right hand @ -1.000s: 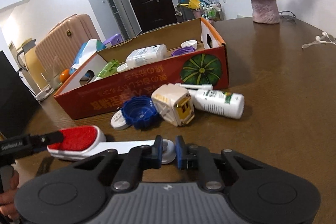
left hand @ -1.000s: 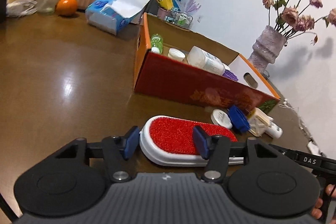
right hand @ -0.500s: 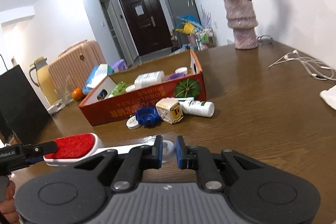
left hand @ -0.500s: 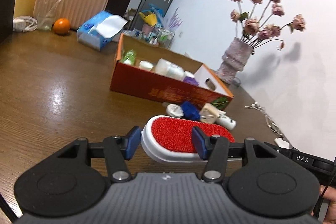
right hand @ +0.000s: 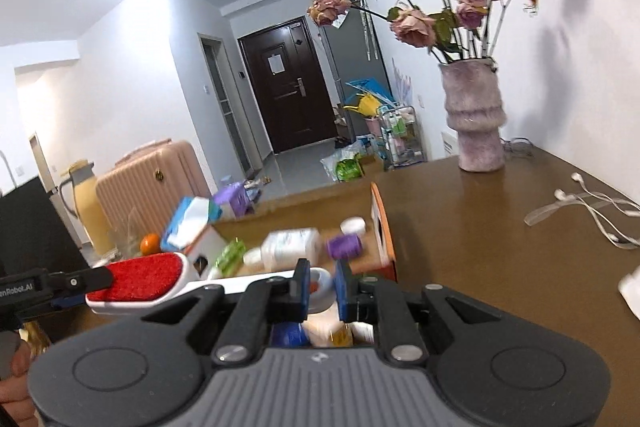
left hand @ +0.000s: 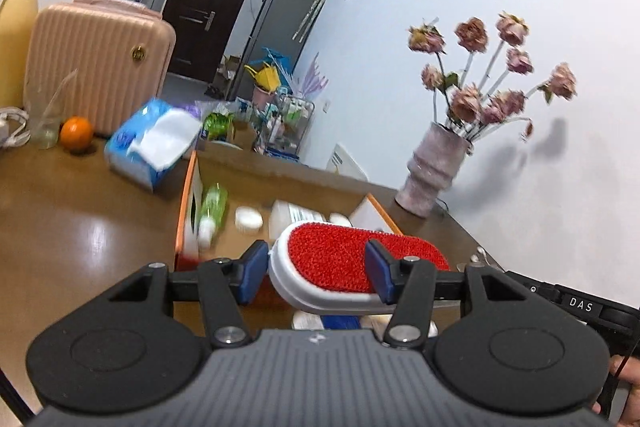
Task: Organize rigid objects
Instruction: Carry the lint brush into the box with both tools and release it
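- Brush (left hand: 352,263): white body with red bristle pad, carried clear of the table (left hand: 72,227) by both grippers, level with the near edge of the box (left hand: 185,211).
- Left gripper (left hand: 316,273): fingers (left hand: 253,277) spread about as wide as the brush head and closed against its two sides; blue pads touch the white rim.
- Right gripper (right hand: 322,287): fingers (right hand: 302,285) nearly together, pinching the white ring at the handle end (right hand: 320,287) of the brush. In the right wrist view the red head (right hand: 138,277) extends to the left, with the left gripper (right hand: 52,287) clamped on it.
- Box: orange cardboard, open top, on the brown table. Inside it lie a green bottle (left hand: 212,205), a white bottle (right hand: 292,245), a white lid (left hand: 248,219) and a purple cap (right hand: 344,245). All are motion-blurred.
- Loose items below the grippers: a blue cap (right hand: 290,335) and a beige object (right hand: 332,333) are partly visible between the right fingers; details cannot be made out.
- Table, other: tissue pack (left hand: 152,147) just beyond the box's far left corner; orange (left hand: 76,133) near the far edge; vase (left hand: 434,167) with dried roses well to the right; earphones (right hand: 592,207) on the right side.
- Background: pink suitcase (left hand: 96,63), dark door (left hand: 204,11).
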The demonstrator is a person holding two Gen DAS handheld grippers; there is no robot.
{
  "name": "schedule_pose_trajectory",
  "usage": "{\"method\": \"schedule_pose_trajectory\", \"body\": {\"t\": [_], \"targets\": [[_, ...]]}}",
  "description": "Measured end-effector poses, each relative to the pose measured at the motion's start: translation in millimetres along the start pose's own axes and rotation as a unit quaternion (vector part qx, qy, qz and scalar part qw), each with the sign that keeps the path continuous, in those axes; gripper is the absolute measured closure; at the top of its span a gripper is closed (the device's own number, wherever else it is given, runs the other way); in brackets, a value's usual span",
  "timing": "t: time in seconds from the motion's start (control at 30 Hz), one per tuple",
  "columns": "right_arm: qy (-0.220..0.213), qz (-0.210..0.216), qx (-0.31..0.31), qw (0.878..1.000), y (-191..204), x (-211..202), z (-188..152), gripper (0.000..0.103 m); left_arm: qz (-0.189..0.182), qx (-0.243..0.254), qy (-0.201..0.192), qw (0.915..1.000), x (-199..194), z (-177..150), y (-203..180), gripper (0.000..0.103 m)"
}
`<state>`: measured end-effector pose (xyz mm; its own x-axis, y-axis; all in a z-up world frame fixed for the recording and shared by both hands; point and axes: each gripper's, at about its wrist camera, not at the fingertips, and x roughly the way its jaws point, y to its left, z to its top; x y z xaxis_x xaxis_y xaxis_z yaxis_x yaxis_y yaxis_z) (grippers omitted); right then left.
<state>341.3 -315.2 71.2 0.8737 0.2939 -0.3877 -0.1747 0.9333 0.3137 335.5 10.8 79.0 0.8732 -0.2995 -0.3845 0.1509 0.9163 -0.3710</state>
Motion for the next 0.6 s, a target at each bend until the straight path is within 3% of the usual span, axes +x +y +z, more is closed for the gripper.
{"method": "schedule_pose_trajectory", "body": {"t": [0.27,0.47,0.6], "targets": [[0.049,0.006,0.013,0.999,-9.8,102.6,33.8,0.09,0.023,-0.018,0.05,0.9983,84.8,34.4,37.1,0.049],[0.104,-0.001,0.0,0.995,-14.5,165.5,24.4,0.09,0.046,-0.019,0.084,0.9952,130.3,25.7,65.4,0.049],[0.122,0.003,-0.01,0.993,-12.5,186.2,15.0,0.09,0.063,0.008,0.093,0.9937,143.1,17.1,72.7,0.05]]}}
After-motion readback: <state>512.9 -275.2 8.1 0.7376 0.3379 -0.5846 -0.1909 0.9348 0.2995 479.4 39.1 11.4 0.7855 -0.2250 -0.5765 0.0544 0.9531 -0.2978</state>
